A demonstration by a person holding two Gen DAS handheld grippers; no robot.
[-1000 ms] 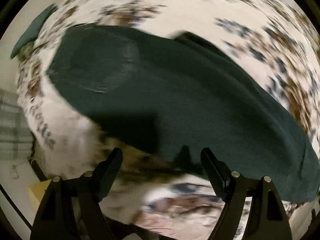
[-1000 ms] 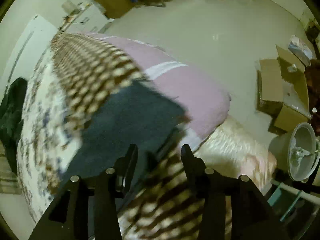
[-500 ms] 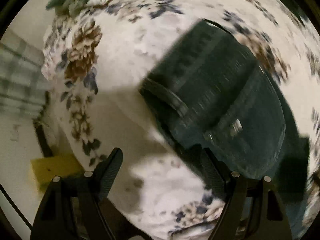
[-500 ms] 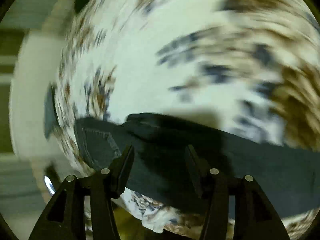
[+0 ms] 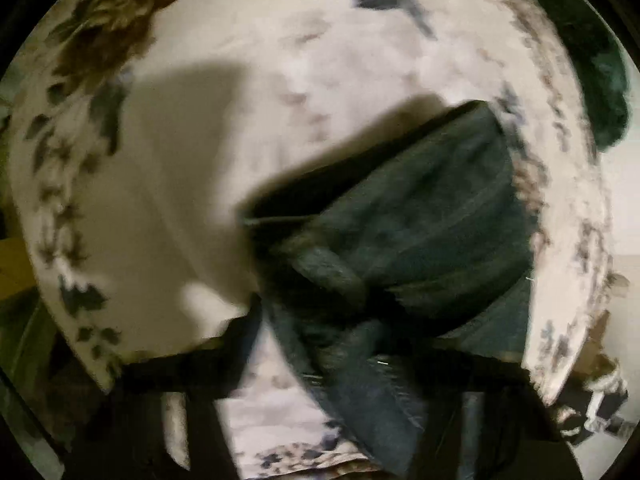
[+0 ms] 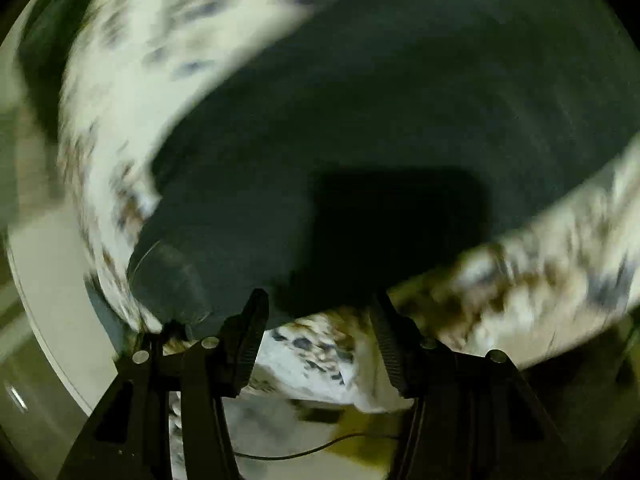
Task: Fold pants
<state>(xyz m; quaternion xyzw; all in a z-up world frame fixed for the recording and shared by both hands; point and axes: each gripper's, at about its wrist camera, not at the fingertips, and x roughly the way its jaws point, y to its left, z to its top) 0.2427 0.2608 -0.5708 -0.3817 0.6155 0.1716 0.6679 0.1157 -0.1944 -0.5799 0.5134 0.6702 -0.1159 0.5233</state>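
Left wrist view: the left tongs (image 5: 320, 344) point steeply down at a bed covered by a white floral bedspread (image 5: 192, 168). The frame is blurred by motion. The dark pants (image 5: 420, 232) lie bunched on the bedspread, right of centre, with a thick rolled edge facing the camera. A strip of the dark fabric runs down between the two black fingers (image 5: 244, 332) to the lower edge of the frame. The jaws are closing with this cloth between them; the blur hides whether the pads already press on it. A second dark green cloth (image 5: 600, 92) lies at the upper right edge of the bed, apart from the pants.

Right wrist view: the right tongs (image 6: 320, 336) hang over the same bedspread (image 6: 132, 92). The pants (image 6: 360, 112) spread as a broad dark band across the middle of the frame, with a stitched rounded end at lower left. The jaws stand apart. Both ribbed fingers (image 6: 250, 340) show in full and nothing sits between them; the near edge of the pants lies just beyond the fingertips. A square shadow falls on the fabric ahead of the tongs. A thin dark cable (image 6: 320, 450) crosses the lower frame.
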